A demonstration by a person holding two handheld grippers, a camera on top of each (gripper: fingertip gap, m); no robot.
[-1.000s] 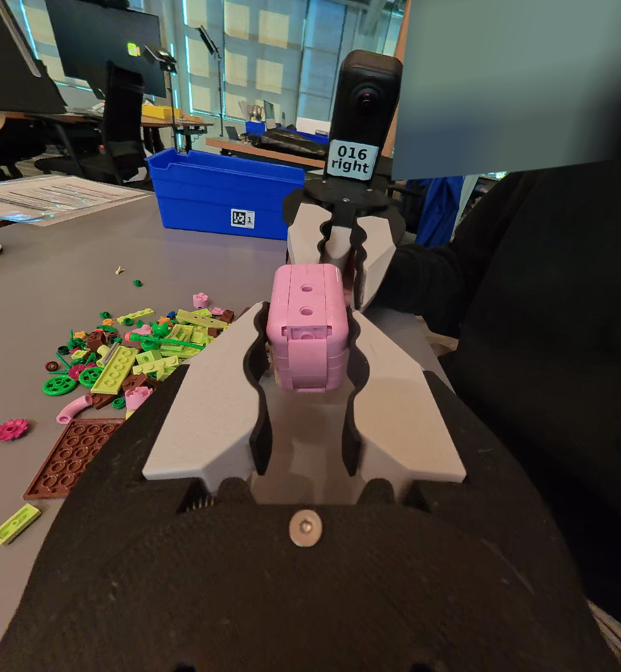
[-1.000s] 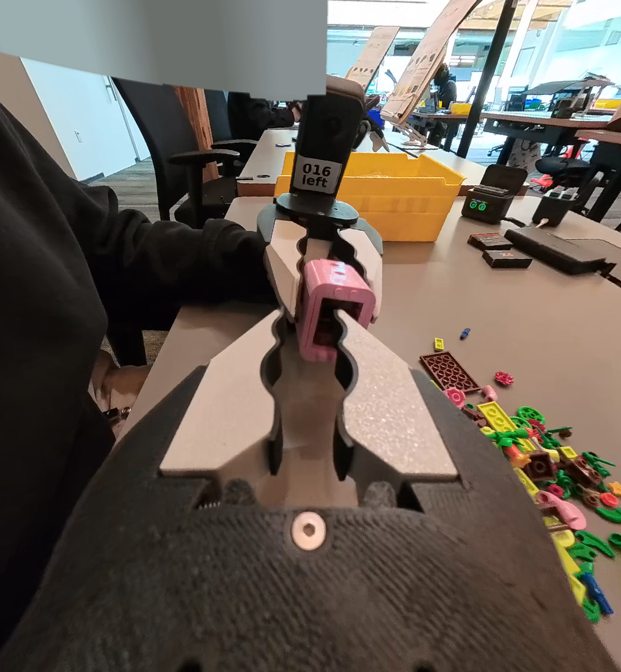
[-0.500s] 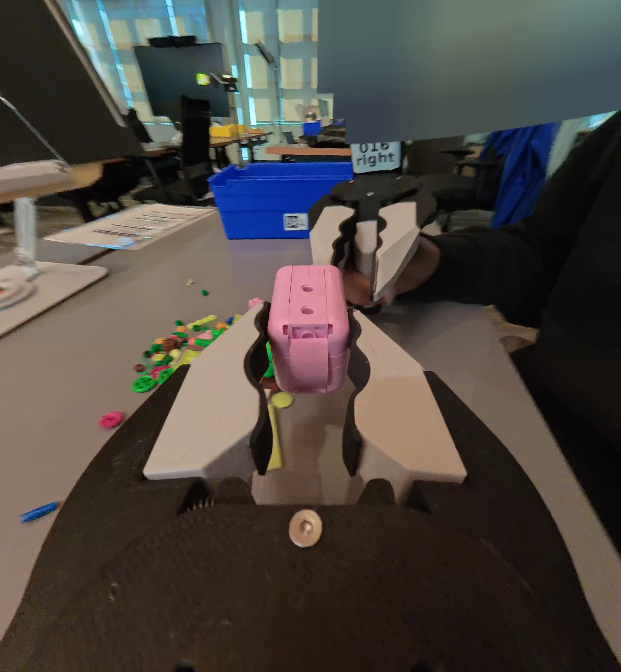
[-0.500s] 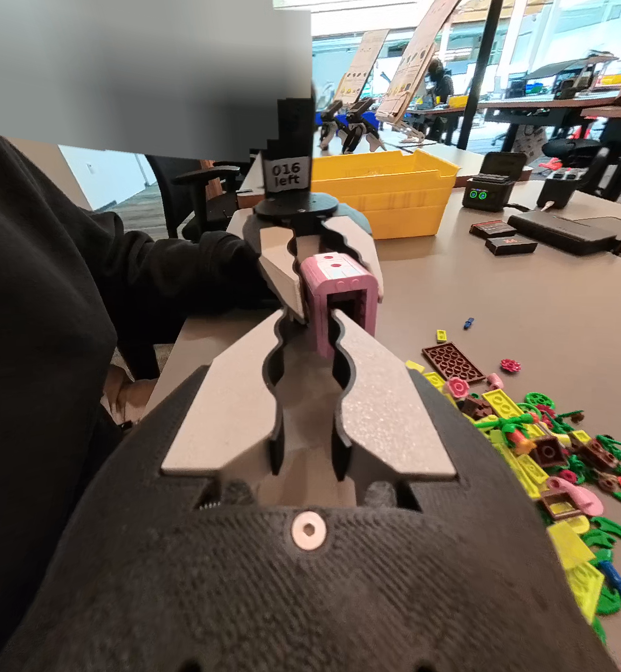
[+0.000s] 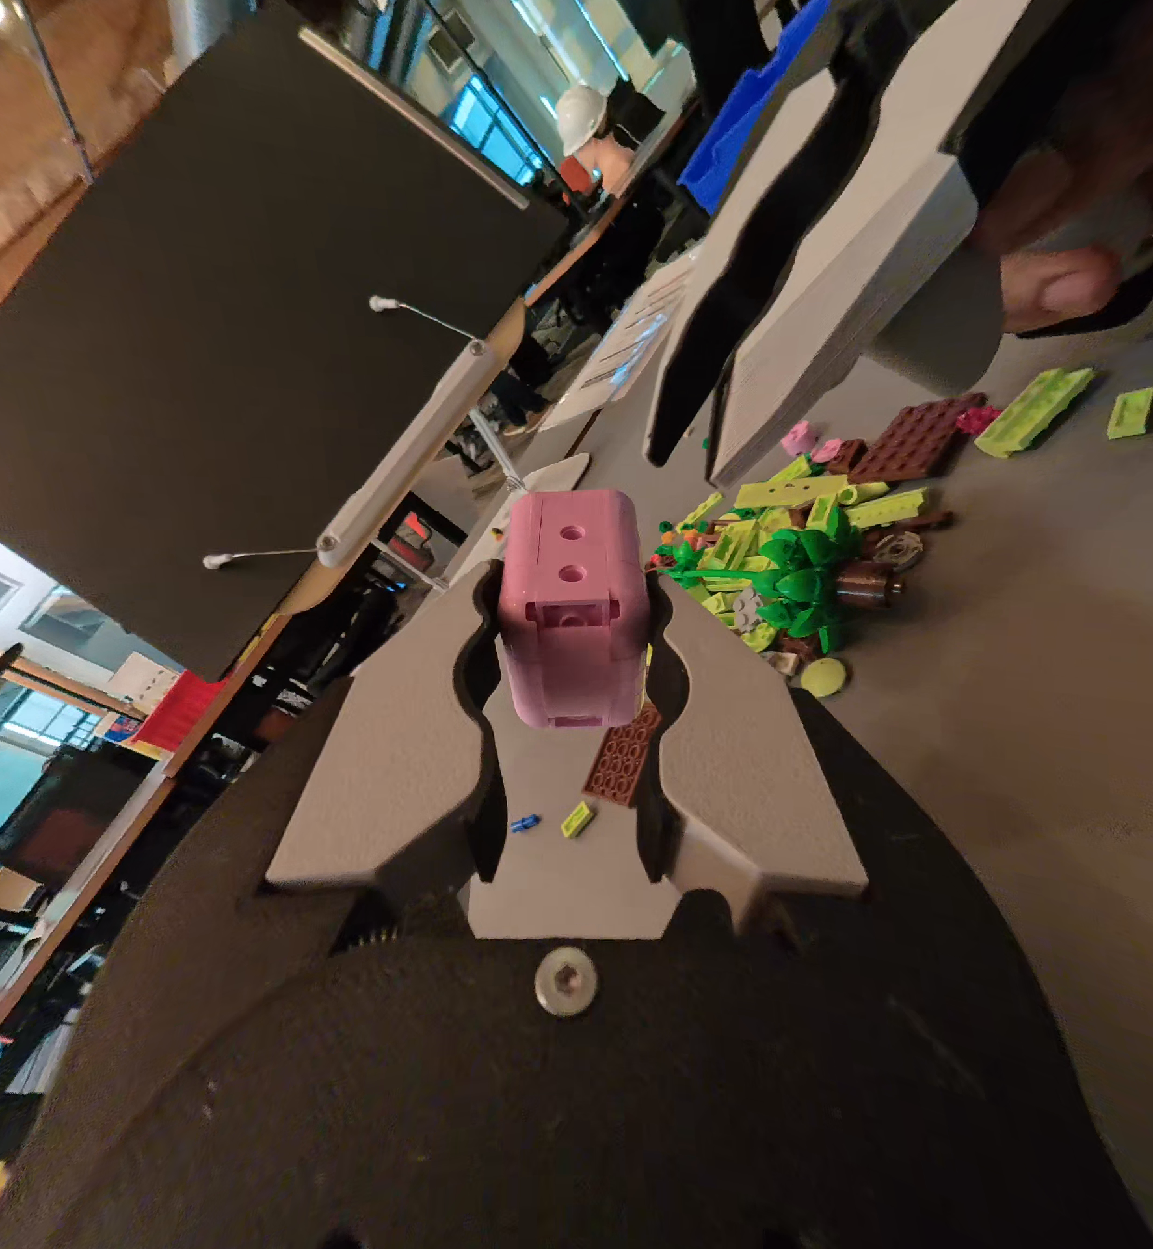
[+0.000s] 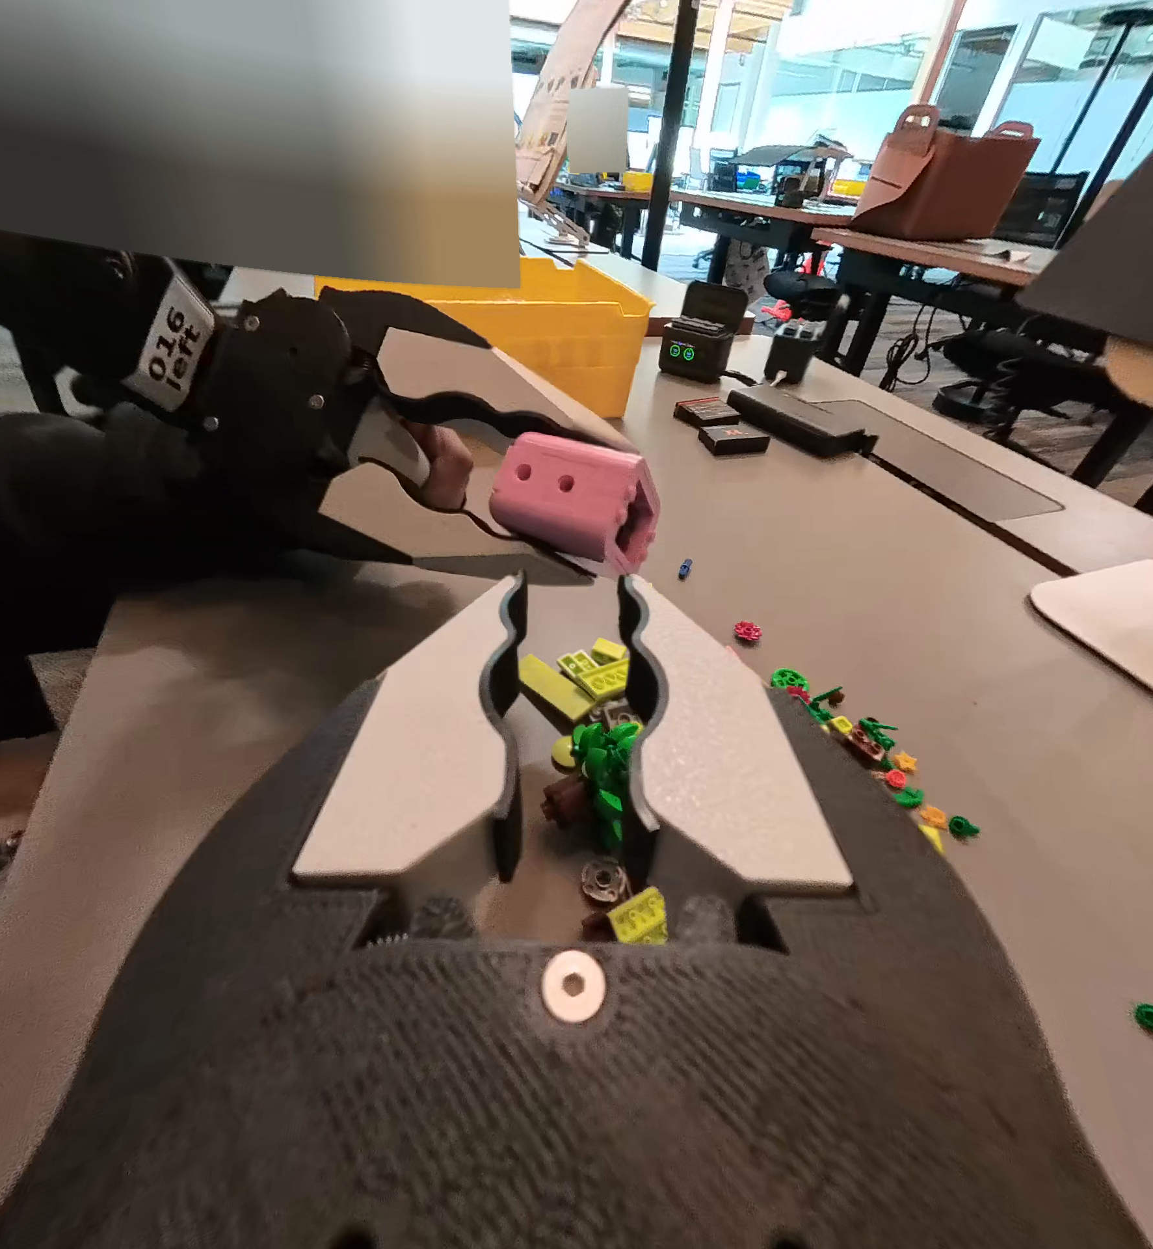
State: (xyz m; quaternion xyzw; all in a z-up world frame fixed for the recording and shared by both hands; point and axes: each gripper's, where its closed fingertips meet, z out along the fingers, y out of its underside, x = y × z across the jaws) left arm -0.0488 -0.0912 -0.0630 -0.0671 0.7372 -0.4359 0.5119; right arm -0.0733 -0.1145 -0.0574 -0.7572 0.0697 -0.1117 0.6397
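Observation:
My left gripper point(image 5: 570, 588) is shut on a pink block of joined bricks point(image 5: 570, 608) with two round holes on top, held above the grey table; this view is tilted. In the right wrist view the left gripper point(image 6: 604, 510) comes in from the left, holding the pink block point(image 6: 570, 500) on its side just beyond my right fingertips. My right gripper point(image 6: 572, 588) is open and empty, low over a pile of small bricks point(image 6: 594, 682). A green leafy piece point(image 6: 604, 764) lies between its fingers. The right gripper point(image 5: 688, 466) shows in the left wrist view above the pile point(image 5: 796, 568).
A yellow bin point(image 6: 560, 338) and black devices point(image 6: 702, 341) stand at the back of the table. A white pad point(image 6: 1134, 622) lies at the right. A blue bin point(image 5: 729, 149) and a dark monitor point(image 5: 222, 338) are beyond. Brown plates point(image 5: 621, 757) lie near the pile. Spacing between my two grippers at the tips: around 4 centimeters. The dark monitor point(image 5: 222, 338) is about 40 centimeters from both grippers' fingertips.
The left gripper has rolled sideways and swung away from the right one, still holding the pink block. The right gripper has dropped over the brick pile.

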